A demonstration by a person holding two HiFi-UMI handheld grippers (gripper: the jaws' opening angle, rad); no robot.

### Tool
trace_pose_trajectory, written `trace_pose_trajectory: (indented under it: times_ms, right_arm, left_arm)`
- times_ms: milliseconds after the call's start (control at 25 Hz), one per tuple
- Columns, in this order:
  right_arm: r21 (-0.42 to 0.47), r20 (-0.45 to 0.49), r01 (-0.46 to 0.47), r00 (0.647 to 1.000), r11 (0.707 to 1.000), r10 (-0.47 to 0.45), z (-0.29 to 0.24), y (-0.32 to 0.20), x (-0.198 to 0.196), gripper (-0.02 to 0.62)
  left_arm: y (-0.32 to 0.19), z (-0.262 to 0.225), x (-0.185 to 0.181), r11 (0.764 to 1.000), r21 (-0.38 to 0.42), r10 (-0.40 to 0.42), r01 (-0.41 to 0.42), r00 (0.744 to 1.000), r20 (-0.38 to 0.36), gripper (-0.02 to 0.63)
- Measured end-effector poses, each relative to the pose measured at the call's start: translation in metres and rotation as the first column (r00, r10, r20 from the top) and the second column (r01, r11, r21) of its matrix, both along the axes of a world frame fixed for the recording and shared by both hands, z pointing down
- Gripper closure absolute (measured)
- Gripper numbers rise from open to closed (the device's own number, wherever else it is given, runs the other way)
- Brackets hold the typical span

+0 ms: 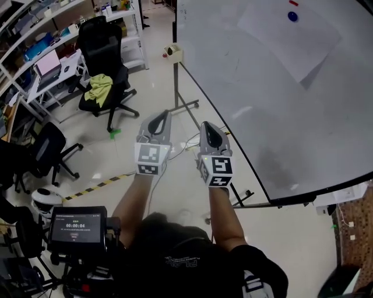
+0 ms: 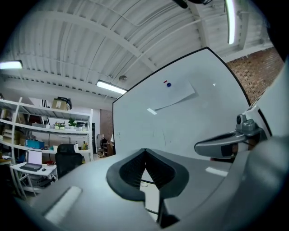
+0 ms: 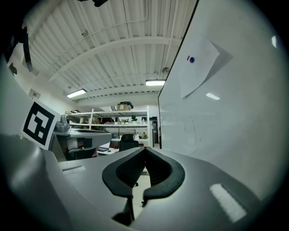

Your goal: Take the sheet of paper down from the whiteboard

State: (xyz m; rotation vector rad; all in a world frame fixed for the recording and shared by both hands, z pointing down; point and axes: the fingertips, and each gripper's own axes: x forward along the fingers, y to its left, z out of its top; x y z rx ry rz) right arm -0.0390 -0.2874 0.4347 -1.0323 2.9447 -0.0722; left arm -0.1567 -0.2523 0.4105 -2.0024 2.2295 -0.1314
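A white sheet of paper (image 1: 288,32) hangs on the whiteboard (image 1: 280,110), pinned near its top by a blue round magnet (image 1: 292,16) with a small red magnet (image 1: 293,3) above it. The sheet also shows high up in the left gripper view (image 2: 174,99) and the right gripper view (image 3: 196,70). My left gripper (image 1: 161,114) and right gripper (image 1: 207,126) are held side by side in front of me, both shut and empty, well short of the board and far below the sheet. In their own views the left gripper (image 2: 145,151) and right gripper (image 3: 145,149) have their tips together.
The whiteboard stands on a wheeled metal frame (image 1: 185,105) at my right. A black office chair (image 1: 105,64) with a yellow-green cloth (image 1: 99,87) stands to the left, beside a desk with a laptop (image 1: 48,64). Another chair (image 1: 46,151) and shelving (image 1: 125,23) lie further left.
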Motion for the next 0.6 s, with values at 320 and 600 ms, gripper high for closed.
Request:
trace_pose_trajectory:
  times_ms: [320, 600]
  right_arm:
    - [0.014, -0.008, -0.055, 0.998, 0.998, 0.055, -0.004, -0.051, 0.011, 0.581]
    - [0.076, 0.005, -0.239, 0.971, 0.968, 0.239, -0.037, -0.099, 0.052, 0.581]
  left_arm:
    - [-0.084, -0.025, 0.029, 0.986, 0.058, 0.154, -0.154, 0.988, 0.003, 0.604]
    - [-0.15, -0.063, 0.061, 0.938, 0.142, 0.316, -0.316, 0.949, 0.024, 0.604]
